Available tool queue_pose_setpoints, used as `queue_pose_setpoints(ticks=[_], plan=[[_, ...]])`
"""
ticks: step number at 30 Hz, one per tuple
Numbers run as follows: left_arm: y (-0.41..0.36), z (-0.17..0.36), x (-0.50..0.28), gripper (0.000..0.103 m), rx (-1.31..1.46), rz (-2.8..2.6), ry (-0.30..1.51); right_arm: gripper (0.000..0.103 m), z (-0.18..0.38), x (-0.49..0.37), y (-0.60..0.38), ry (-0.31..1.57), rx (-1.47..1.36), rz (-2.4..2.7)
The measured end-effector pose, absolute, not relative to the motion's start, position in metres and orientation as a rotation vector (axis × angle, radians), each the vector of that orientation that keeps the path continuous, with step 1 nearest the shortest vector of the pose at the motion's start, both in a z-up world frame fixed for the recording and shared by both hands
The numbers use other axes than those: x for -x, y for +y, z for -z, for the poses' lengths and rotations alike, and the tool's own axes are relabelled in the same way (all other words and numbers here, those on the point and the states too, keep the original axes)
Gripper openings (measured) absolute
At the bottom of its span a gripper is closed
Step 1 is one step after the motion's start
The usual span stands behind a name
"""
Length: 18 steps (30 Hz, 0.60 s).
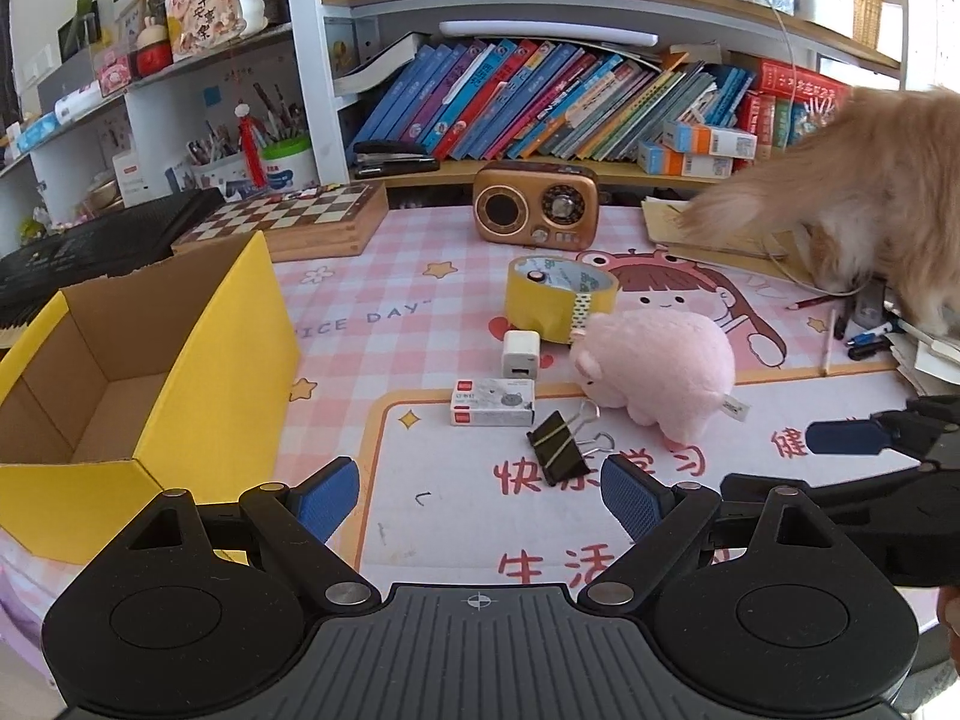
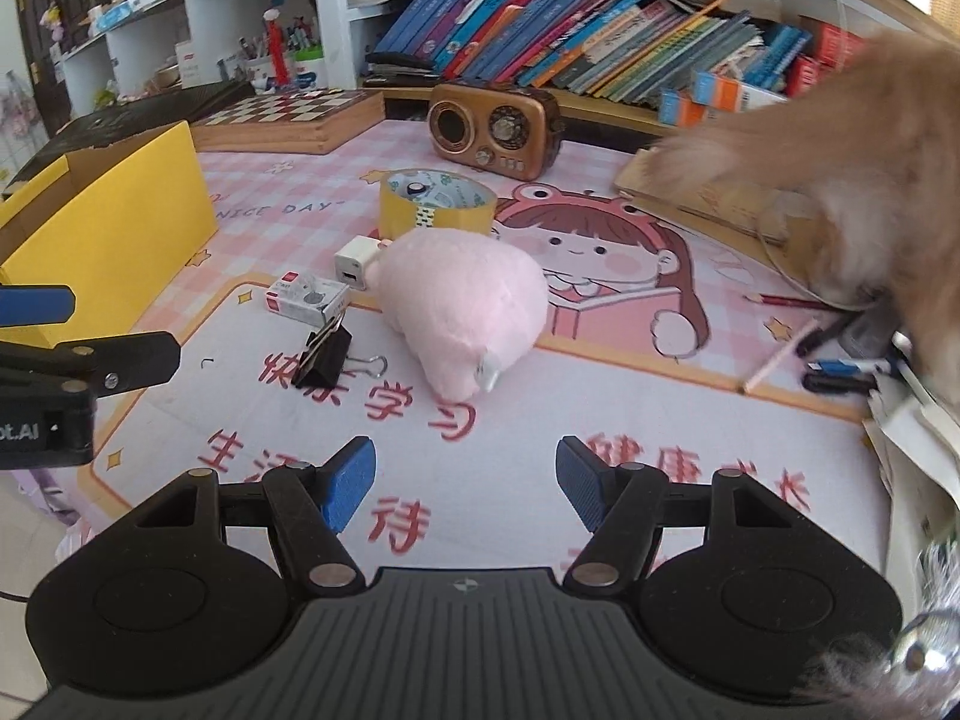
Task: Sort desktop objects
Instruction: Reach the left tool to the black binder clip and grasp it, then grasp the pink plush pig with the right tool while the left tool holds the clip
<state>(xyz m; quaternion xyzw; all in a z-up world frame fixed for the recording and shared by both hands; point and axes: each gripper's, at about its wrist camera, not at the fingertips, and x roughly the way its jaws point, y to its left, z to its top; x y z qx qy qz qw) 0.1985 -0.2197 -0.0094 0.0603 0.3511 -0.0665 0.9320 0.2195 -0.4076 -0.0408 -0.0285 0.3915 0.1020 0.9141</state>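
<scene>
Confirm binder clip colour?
Black binder clip with silver wire handles; clearest in the left wrist view.

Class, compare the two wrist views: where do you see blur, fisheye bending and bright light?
Left wrist view: the furry animal at right is slightly soft, the shelf edges bow, and the window corner is washed out. Right wrist view: the animal is heavily smeared, while the pink plush and binder clip stay sharp; dark corners frame both.

Ahead of my left gripper (image 1: 480, 498) the desk mat (image 1: 780, 480) carries a binder clip (image 1: 558, 447), staple box (image 1: 493, 402), white charger (image 1: 519, 354), pink plush pig (image 1: 660, 369) and tape roll (image 1: 555, 300). The open yellow box (image 1: 198, 372) sits left of it. Farthest ahead stand a radio (image 1: 536, 201) and chessboard (image 1: 288, 219).
</scene>
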Motion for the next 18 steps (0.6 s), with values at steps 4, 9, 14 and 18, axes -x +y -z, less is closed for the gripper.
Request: queue_pose_setpoints(ticks=[4,9,14,18], plan=[[-0.221,0.014,-0.206,0.090,-0.128,0.130,0.737,0.072,0.046,-0.239,-0.406,0.814,0.084,-0.231],[-0.225,0.025,-0.215,0.090,-0.131,0.144,0.769,0.082,0.049,-0.270,-0.409,0.798,0.129,-0.268],[-0.240,0.042,-0.225,0.088,-0.185,0.172,0.788,0.082,0.054,-0.305,-0.405,0.807,0.252,-0.363],[-0.252,0.053,-0.240,0.081,-0.171,0.172,0.794,0.073,0.058,-0.325,-0.403,0.829,0.262,-0.437]])
